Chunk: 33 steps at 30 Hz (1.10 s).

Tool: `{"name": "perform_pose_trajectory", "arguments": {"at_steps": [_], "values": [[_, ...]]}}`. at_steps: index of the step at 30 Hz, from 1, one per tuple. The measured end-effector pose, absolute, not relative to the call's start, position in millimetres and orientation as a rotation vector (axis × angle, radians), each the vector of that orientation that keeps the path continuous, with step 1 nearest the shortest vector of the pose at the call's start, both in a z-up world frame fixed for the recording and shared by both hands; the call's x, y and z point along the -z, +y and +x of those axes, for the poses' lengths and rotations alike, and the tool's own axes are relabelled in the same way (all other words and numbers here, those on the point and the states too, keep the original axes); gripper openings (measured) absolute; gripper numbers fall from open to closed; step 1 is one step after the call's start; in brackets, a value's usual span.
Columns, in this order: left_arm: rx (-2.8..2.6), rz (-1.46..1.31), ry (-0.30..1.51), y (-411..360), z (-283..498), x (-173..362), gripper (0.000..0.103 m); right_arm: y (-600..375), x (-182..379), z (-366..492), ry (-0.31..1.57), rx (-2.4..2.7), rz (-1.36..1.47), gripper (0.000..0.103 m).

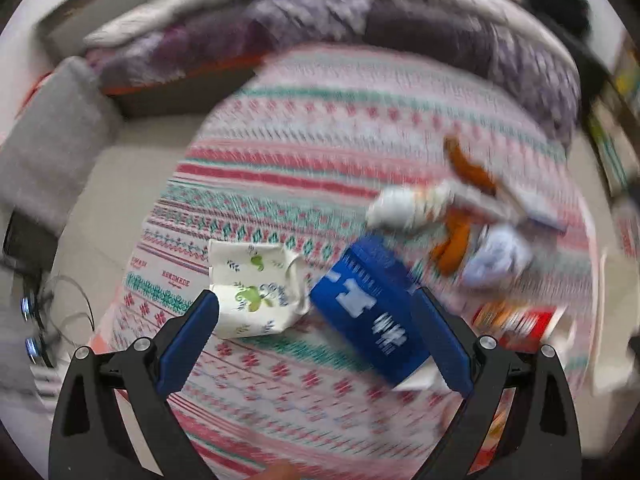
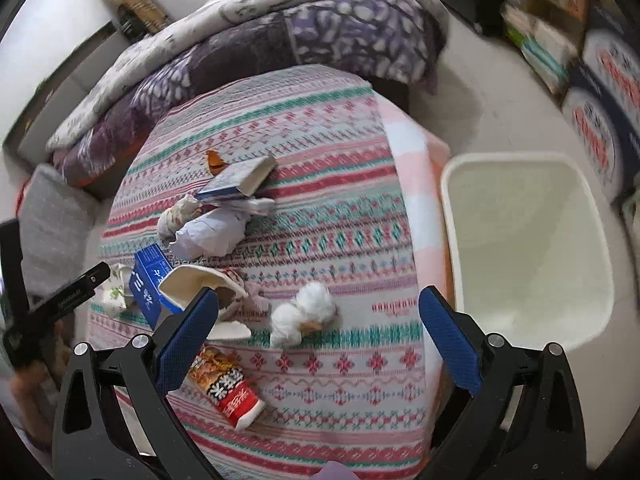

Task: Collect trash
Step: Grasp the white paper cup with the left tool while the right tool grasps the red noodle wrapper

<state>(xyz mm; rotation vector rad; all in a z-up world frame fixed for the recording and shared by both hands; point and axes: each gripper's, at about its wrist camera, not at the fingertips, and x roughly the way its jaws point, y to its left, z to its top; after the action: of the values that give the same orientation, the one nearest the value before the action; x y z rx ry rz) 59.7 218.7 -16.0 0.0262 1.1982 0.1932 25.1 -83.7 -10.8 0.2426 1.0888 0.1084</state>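
Both claws are spread wide and hold nothing, so this looks like the approach before a pickup.

In the right wrist view, the right claw [image 2: 316,334] hangs over the patterned cloth [image 2: 320,216] of the desk. Nearest, at seven o'clock, lies a red snack wrapper [image 2: 226,390]. Between the fingers sits a white tissue wad [image 2: 302,316]. At nine o'clock a torn cream carton [image 2: 202,284] leans against a blue box [image 2: 150,286]. Farther, at eleven o'clock, are crumpled paper [image 2: 210,232] and a small book-like box [image 2: 240,180]. At three o'clock, beside the desk on the floor, stands a white bin [image 2: 528,256]; as far as it shows, nothing is in it, so I judge collecting has barely begun.

The left claw [image 1: 316,334] hovers with the same blue box [image 1: 370,314] just inside its right finger and a leafy-print paper carton [image 1: 256,290] by its left finger. Its likely next move is to drop, close on the box and carry it across to the bin.

Only the right view shows the bin and the wrapper whole. The left view is blurred, but alone shows the leafy carton fully. Beyond the desk lies a purple quilt [image 2: 256,44].
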Motion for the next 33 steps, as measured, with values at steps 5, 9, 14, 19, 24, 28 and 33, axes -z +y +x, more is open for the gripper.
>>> {"name": "perform_pose_trajectory", "arguments": {"at_steps": [5, 9, 14, 19, 24, 28, 33], "values": [[-0.081, 0.206, 1.359, 237, 55, 45, 0.094, -81, 35, 31, 1.152, -0.171, 0.242, 0.096], [-0.173, -0.033, 1.389, 274, 64, 60, 0.094, -69, 47, 30, 1.201, -0.205, 0.251, 0.096], [-0.210, -0.293, 1.322, 297, 75, 49, 0.094, -54, 45, 25, 1.178, -0.216, 0.189, 0.096], [-0.289, -0.350, 1.366, 298, 83, 70, 0.094, -54, 46, 25, 1.169, -0.199, 0.191, 0.096], [-0.360, -0.359, 1.380, 301, 87, 89, 0.093, -53, 44, 23, 1.162, -0.204, 0.188, 0.096], [-0.346, -0.401, 1.384, 303, 90, 95, 0.075, -42, 45, 17, 1.171, -0.256, 0.136, 0.096], [-0.301, -0.392, 1.302, 289, 78, 56, 0.072, -18, 53, 8, 1.195, -0.365, 0.046, 0.096]]}}
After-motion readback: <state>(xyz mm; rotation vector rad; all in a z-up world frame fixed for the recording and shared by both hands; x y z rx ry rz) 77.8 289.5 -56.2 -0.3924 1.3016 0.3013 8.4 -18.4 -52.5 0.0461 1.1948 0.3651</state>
